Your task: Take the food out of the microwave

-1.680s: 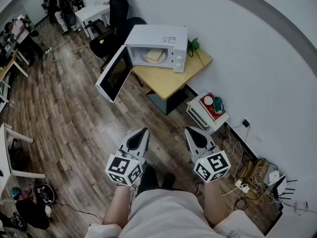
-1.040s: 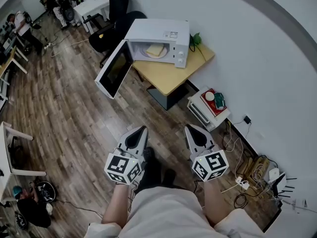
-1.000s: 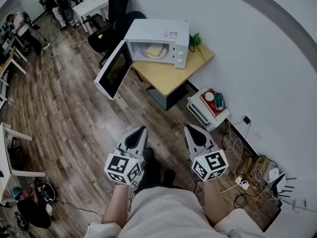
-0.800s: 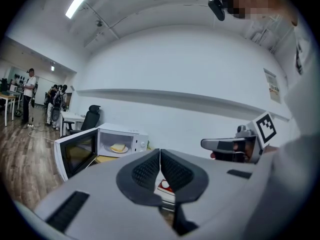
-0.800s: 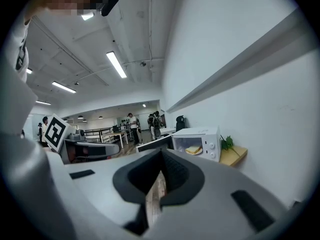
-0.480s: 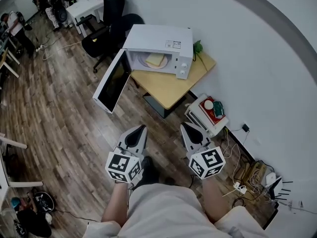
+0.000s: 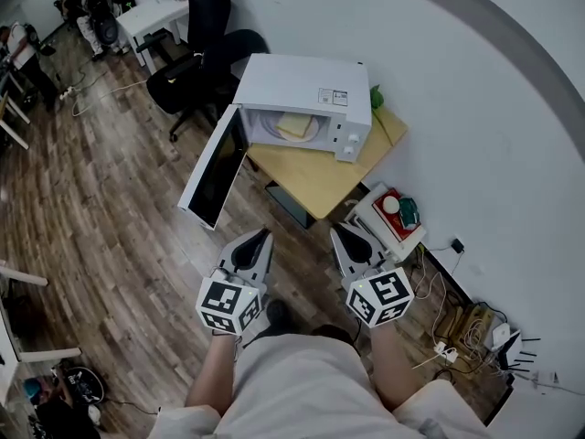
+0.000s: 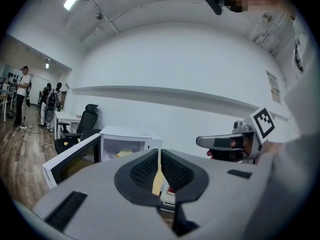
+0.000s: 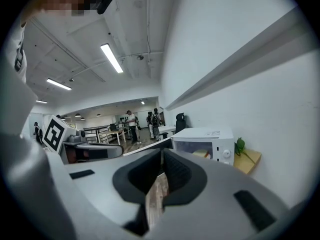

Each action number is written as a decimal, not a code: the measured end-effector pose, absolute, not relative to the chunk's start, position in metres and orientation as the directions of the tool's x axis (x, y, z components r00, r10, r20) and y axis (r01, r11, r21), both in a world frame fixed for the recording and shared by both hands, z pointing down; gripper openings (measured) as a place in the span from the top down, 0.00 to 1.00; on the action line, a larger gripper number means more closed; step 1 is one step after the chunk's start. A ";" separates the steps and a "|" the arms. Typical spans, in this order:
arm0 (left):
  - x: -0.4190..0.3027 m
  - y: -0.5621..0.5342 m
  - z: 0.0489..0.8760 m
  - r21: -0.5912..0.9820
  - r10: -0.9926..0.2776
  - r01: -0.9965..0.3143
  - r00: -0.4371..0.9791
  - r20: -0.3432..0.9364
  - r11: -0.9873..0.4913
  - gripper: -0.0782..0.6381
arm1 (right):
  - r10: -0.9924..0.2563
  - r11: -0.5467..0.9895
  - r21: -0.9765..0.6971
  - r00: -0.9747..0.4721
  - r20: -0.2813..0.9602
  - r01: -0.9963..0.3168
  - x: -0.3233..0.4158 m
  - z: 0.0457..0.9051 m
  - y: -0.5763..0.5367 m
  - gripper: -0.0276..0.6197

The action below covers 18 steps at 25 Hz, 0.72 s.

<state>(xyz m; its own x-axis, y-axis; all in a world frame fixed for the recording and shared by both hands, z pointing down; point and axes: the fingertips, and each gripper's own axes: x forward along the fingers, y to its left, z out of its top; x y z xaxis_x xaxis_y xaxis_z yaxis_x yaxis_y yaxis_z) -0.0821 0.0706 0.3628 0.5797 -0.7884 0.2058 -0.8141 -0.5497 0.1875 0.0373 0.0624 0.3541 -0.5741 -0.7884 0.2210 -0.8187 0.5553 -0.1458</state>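
Head view: holds left gripper [image 7: 264,235] and right gripper [image 7: 337,230] pressed together, empty, well short of white boxy microwave [image 7: 303,84] at wooden counter's [image 7: 320,179] rear, left open to bare pale yellow food [image 7: 293,126].

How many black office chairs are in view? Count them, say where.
2: one office chair beside the white table, another beside the open microwave; others may be hidden.

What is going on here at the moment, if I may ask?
A person stands on the wooden floor, facing a white microwave that sits on a small wooden table. The person holds the left gripper and the right gripper, both shut, empty and pointed towards the microwave. Its door hangs open and the pale yellow food is inside, not yet taken out.
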 end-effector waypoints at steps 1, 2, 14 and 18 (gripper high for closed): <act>-0.084 0.066 0.363 0.189 -0.785 -0.811 0.584 0.207 -0.554 0.88 | -0.788 0.552 -0.151 -0.573 0.225 -0.820 0.034 0.356 0.057 0.95; -0.086 0.062 0.364 0.189 -0.781 -0.808 0.589 0.208 -0.558 0.88 | -0.788 0.550 -0.155 -0.572 0.229 -0.821 0.031 0.358 0.053 0.95; -0.108 0.018 0.372 0.199 -0.780 -0.808 0.588 0.214 -0.554 0.84 | -0.759 0.554 -0.188 -0.584 0.288 -0.811 -0.003 0.386 0.002 0.89; -0.112 -0.002 0.379 0.209 -0.785 -0.816 0.576 0.225 -0.539 0.83 | -0.747 0.553 -0.204 -0.589 0.307 -0.808 -0.006 0.400 -0.027 0.86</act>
